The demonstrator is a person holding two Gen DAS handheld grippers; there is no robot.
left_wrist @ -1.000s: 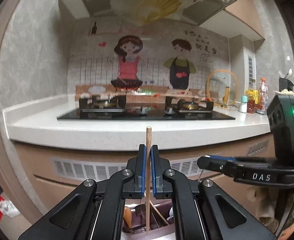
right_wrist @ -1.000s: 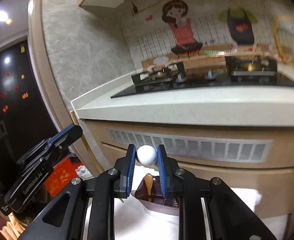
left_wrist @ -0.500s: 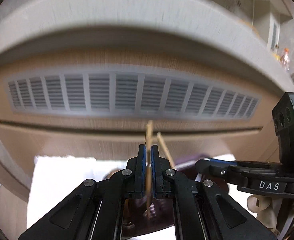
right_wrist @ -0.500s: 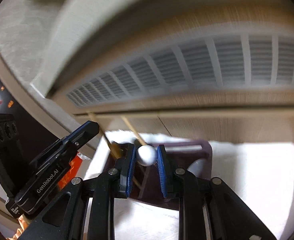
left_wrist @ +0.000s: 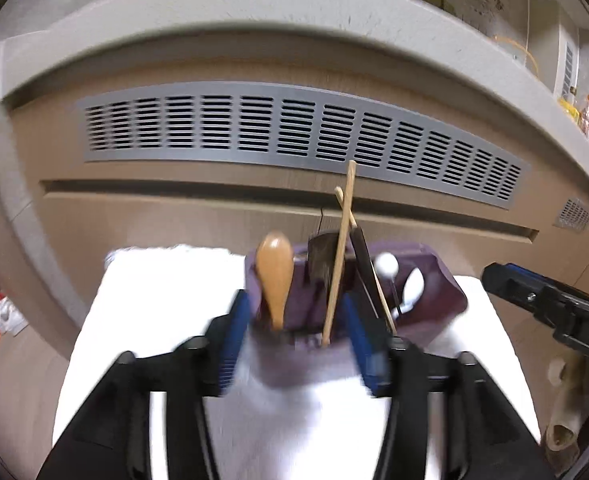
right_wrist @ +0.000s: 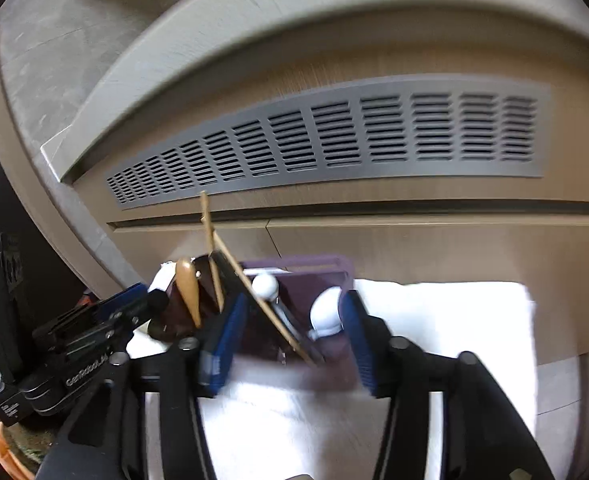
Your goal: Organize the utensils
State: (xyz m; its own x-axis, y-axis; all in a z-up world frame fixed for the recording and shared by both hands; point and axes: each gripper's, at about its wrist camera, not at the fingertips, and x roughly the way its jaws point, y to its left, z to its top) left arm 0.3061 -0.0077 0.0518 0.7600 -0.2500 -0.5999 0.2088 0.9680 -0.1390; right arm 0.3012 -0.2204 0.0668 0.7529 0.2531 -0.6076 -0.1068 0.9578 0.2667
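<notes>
Purple holder loaded, both our grippers spread open and empty above it.

White cloth (left_wrist: 166,320) carries one purple utensil holder (left_wrist: 434,300), standing straight ahead of both jaw gaps and a little below. Our left gripper (left_wrist: 294,340) brackets its left half and sits nearest the wooden items; our right gripper (right_wrist: 286,344) brackets the right half. Everything inside stands with its long axis roughly upright, leaning slightly. We count two chopsticks (left_wrist: 340,256) crossing near their tips, one wooden spoon (left_wrist: 274,276), two white-ended utensils (right_wrist: 265,286), and one dark piece we cannot identify. Any further move, we judge, is a straight pull-back.
</notes>
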